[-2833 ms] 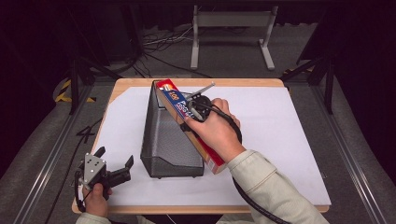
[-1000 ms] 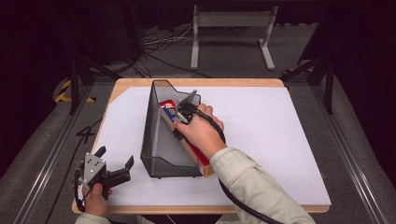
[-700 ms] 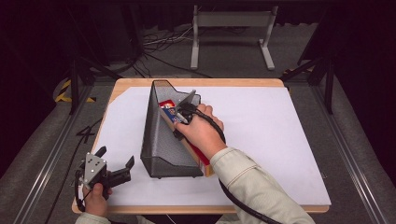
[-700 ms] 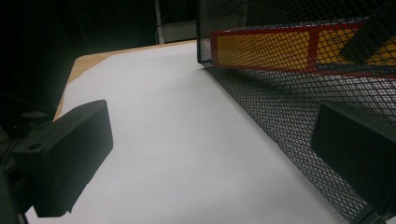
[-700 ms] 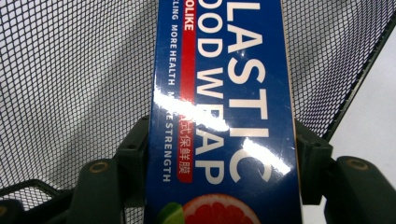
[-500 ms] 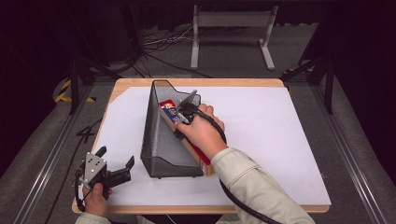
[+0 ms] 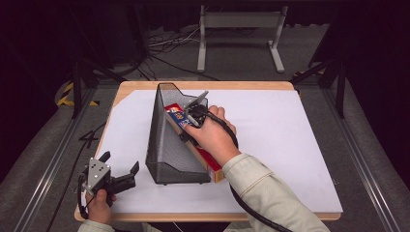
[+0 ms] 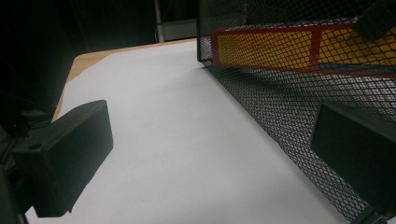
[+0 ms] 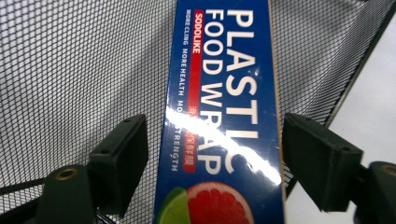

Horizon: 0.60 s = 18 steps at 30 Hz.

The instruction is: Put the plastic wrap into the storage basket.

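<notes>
A black mesh holder (image 7: 167, 145) lies on the white sheet, its open side facing right. Inside it rests a long blue and red plastic wrap box (image 7: 212, 166), printed side up (image 9: 219, 93). My right gripper (image 7: 191, 113) hovers over the box's far end. Its jaws have just been opening and now stand open astride the box (image 9: 215, 158), with a gap on each side. My left gripper (image 7: 121, 162) rests open near the table's front left corner, aimed at the holder's mesh wall (image 8: 289, 112), with nothing between its jaws (image 8: 210, 158).
The white sheet (image 7: 290, 145) covers a wooden table with open room right of the holder. Behind the table stands a grey metal frame (image 7: 239, 29), with cables on the floor. Dark rails run along both sides.
Since the earliest frame the right hand has carried the box left and down into the mesh holder. The left gripper has stayed put.
</notes>
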### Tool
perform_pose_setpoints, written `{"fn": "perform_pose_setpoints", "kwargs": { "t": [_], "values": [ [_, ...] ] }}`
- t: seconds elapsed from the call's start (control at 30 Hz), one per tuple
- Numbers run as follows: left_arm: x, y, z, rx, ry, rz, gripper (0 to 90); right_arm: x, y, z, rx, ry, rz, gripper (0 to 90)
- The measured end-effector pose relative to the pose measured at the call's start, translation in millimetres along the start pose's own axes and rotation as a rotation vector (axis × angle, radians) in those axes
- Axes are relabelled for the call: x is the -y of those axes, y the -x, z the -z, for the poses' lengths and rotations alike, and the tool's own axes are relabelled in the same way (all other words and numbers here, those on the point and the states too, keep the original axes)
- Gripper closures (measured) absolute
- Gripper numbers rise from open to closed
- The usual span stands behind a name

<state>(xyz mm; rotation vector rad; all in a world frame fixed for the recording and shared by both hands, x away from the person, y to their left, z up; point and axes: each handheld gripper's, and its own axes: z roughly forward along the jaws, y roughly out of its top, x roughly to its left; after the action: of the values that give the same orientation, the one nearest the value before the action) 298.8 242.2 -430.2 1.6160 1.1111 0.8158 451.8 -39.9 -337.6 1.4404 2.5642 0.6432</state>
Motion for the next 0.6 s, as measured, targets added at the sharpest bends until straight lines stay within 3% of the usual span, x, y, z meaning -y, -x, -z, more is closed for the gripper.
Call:
{"fn": "perform_pose_setpoints", "kwargs": {
  "t": [0.13, 0.33, 0.5, 0.6],
  "values": [
    [0.8, -0.6, -0.1, -0.005, -0.008, 0.001, 0.1, 3.8, 2.5, 10.2, -0.006, 0.036, 0.009, 23.8],
    [2.2, -1.8, 2.5, -0.011, -0.015, -0.003, 0.1, 9.6, 3.0, 33.6, -0.025, 0.195, 0.073, 21.8],
    [2.6, -2.2, 3.6, -0.028, -0.012, 0.007, 0.1, 15.6, 4.4, 46.0, -0.027, 0.259, 0.105, 20.9],
    [2.3, -2.1, 3.6, -0.028, -0.011, 0.009, 0.1, 22.2, 4.9, 55.7, -0.055, 0.304, 0.133, 18.6]
  ]
}}
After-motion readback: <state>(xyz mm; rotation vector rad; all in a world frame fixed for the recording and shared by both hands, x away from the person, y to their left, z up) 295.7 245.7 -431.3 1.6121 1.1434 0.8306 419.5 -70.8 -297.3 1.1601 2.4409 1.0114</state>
